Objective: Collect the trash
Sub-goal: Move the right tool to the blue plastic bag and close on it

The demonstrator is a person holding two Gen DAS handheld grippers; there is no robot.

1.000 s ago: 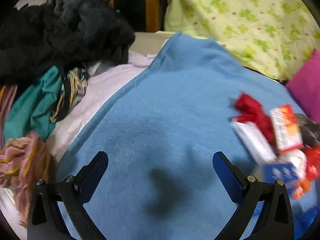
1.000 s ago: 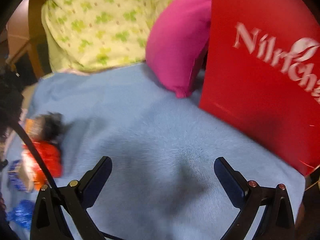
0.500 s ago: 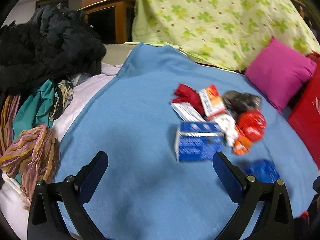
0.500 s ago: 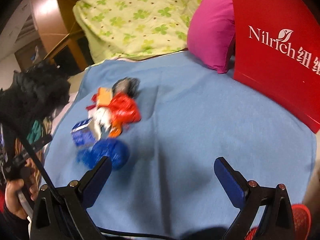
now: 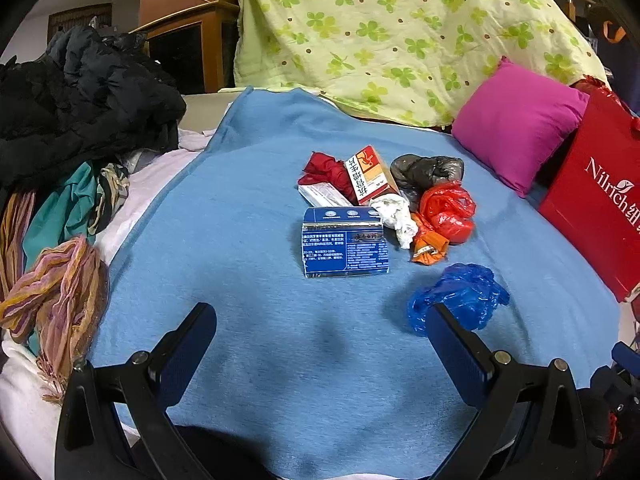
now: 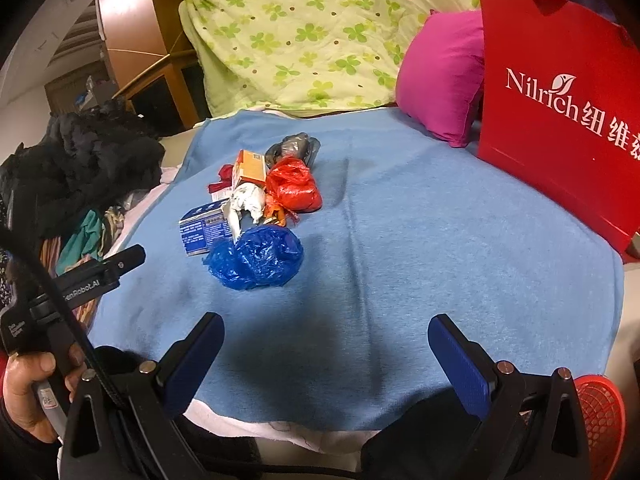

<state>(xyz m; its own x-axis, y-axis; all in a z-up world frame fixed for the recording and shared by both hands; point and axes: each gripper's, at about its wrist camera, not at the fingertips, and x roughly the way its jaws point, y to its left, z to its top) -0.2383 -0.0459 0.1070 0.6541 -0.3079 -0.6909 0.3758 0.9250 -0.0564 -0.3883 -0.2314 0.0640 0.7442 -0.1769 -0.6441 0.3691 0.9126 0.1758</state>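
Hovering spread and empty above the blue blanket (image 5: 248, 320), the left gripper (image 5: 320, 340) and right gripper (image 6: 326, 346) face 1 trash cluster, the blue plastic bag (image 6: 256, 256) lying nearest, presumably for a first grab.

Blue blanket (image 5: 248, 208), spread flat. Green clover-print quilt (image 5: 400, 32), heaped at its far edge. Magenta cushion (image 5: 516, 124), leaning against a red bag marked "Nilrich" (image 6: 560, 120). Black garments (image 5: 80, 108), teal cloth (image 5: 60, 212) and striped scarf (image 5: 60, 300), piled beside the blanket. Wooden furniture (image 5: 208, 40) behind.
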